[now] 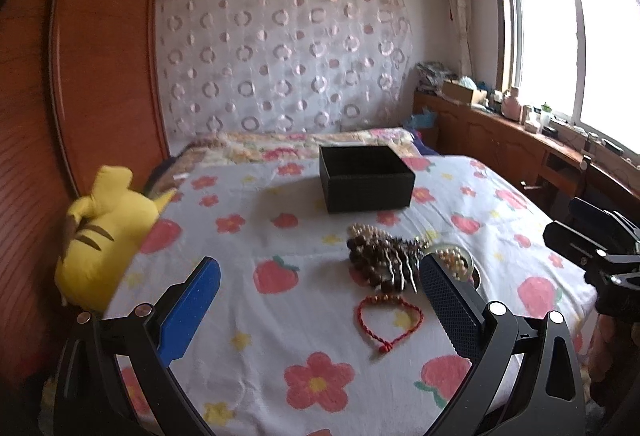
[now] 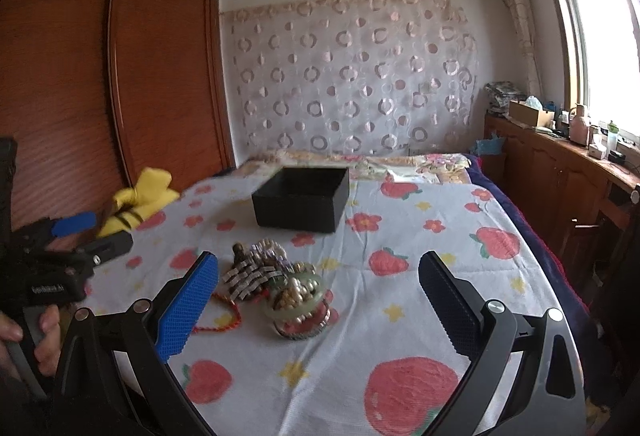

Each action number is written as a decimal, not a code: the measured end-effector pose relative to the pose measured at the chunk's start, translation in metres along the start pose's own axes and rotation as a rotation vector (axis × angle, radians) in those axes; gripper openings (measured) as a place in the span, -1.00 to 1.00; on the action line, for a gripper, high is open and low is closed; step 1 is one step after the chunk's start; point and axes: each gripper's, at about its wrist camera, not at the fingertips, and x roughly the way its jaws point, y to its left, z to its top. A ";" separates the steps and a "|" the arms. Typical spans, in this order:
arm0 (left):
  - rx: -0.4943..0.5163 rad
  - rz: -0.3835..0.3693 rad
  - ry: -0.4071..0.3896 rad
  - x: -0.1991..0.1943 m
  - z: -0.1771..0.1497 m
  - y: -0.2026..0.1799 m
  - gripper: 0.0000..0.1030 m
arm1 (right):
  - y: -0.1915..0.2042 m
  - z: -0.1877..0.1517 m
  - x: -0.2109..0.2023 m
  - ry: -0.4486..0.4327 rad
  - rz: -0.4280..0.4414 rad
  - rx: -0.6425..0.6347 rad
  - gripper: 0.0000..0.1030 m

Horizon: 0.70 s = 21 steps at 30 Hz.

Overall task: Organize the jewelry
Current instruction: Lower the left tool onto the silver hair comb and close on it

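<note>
A pile of jewelry point(image 1: 392, 256) lies on the flowered bed sheet point(image 1: 256, 320): brown bead strands, a silver hair comb, pearls and a pale bangle. A red cord bracelet point(image 1: 386, 320) lies just in front of it. An open, empty black box point(image 1: 366, 178) stands behind the pile. In the right wrist view the pile point(image 2: 276, 288), the red bracelet point(image 2: 224, 316) and the box point(image 2: 300, 202) show again. My left gripper point(image 1: 320, 280) is open and empty, hovering before the bracelet. My right gripper point(image 2: 318, 276) is open and empty, just short of the pile.
A yellow plush toy point(image 1: 104, 228) lies at the bed's left edge beside a wooden wardrobe point(image 1: 92, 56). A wooden counter point(image 1: 520, 140) with clutter runs under the window on the right. A patterned curtain point(image 1: 280, 56) hangs behind the bed.
</note>
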 end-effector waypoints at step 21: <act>0.024 -0.267 0.239 0.080 -0.005 -0.025 0.50 | -0.032 -0.032 0.043 0.156 0.028 -0.030 0.96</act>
